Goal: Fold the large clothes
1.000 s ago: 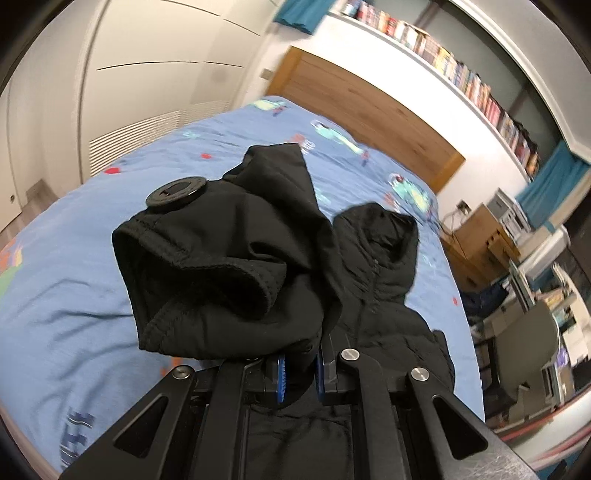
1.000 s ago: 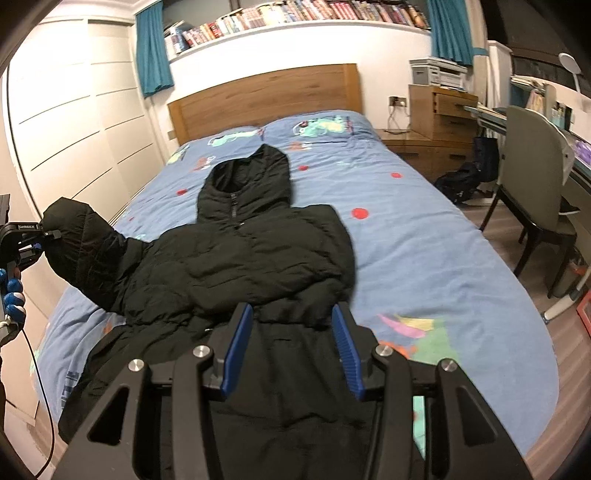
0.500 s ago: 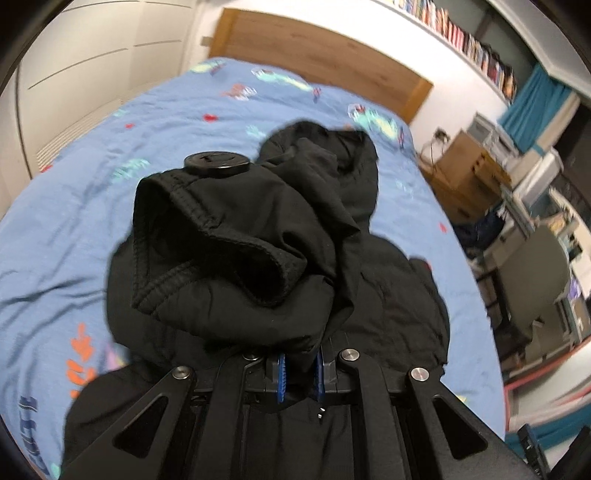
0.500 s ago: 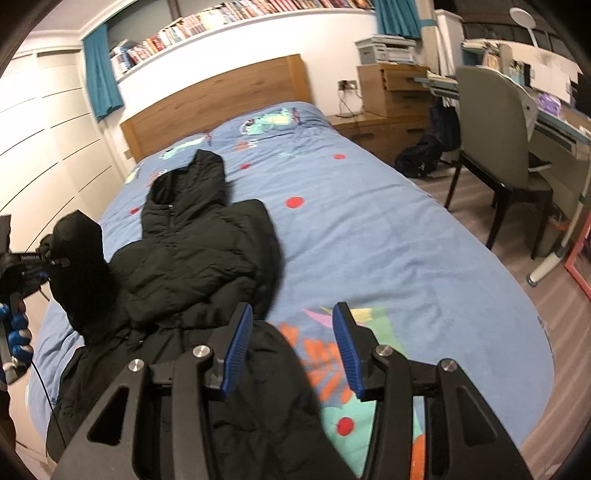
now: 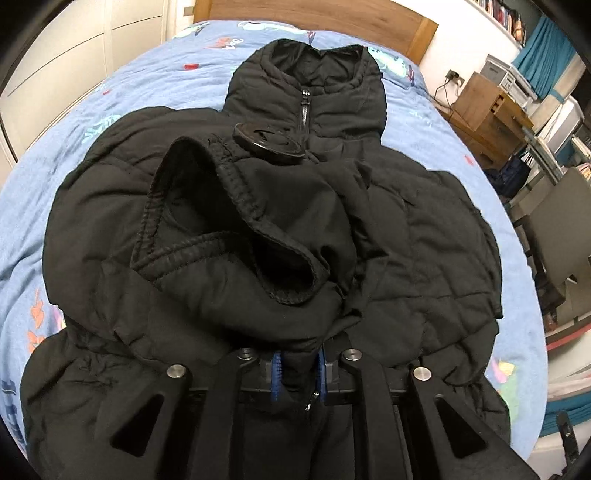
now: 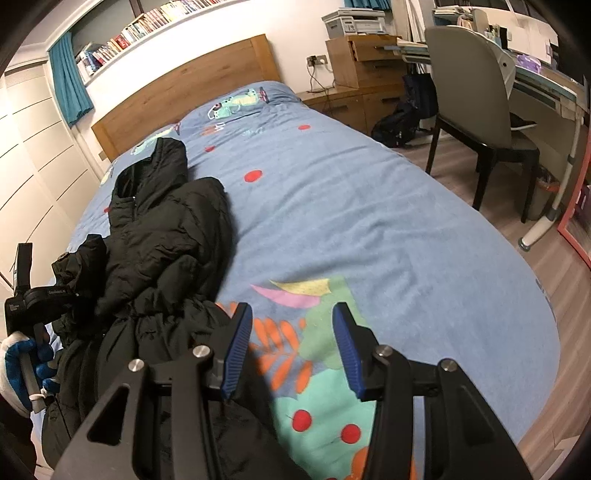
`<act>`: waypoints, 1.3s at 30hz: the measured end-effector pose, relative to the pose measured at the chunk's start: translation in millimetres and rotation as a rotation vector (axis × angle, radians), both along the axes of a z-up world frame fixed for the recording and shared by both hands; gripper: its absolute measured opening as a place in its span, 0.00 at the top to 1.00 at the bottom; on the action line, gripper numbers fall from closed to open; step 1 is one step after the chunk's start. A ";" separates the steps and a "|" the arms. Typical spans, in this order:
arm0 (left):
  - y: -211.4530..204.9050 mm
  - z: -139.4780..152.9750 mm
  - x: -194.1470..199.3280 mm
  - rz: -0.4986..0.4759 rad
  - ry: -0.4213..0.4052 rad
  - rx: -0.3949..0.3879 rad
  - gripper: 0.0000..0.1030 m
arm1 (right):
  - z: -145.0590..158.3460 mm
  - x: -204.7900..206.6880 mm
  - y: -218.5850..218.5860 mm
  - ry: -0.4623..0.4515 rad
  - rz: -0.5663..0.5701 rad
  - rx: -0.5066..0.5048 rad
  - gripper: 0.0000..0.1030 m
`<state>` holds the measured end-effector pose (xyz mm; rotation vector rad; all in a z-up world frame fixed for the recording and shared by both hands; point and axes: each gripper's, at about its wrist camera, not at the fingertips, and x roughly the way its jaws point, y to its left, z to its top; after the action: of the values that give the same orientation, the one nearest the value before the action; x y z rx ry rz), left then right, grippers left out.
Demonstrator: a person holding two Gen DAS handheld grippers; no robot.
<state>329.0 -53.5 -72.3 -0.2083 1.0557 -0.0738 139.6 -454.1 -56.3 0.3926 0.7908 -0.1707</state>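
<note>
The left tool [image 5: 298,373], jaws opening, has the black jacket's [image 5: 424,236] sleeve [image 5: 236,236] between its pads above the bed [image 6: 351,206]; the right tool [image 6: 291,347] hangs half-open, empty.

Matt black quilted cloth jacket [image 5: 424,236] on soft blue bedsheet [image 6: 369,221].

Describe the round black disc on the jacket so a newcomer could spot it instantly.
Start at the blue bed, where a black puffer jacket lies with its hood toward the wooden headboard. A sleeve is folded across its chest, cuff open. The disc sits at that cuff's far edge, just below the zip pull: flat, hard and round, unlike the soft quilting around it.
</note>
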 end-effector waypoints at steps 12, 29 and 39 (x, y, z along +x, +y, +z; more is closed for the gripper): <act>-16.4 33.1 -25.9 -0.090 -0.070 -0.002 0.44 | 23.1 -11.7 4.2 -0.028 -0.008 -0.014 0.57; 152.1 64.2 -48.8 0.014 -0.177 0.003 0.33 | 58.9 75.7 176.8 -0.068 0.321 -0.102 0.58; 192.0 23.4 -10.4 0.058 -0.142 0.045 0.35 | 43.5 156.8 300.4 -0.072 0.531 -0.149 0.57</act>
<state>318.6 138.5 -48.9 -0.1901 0.9082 -0.0119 296.3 -153.7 -12.7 0.0391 0.7809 0.2783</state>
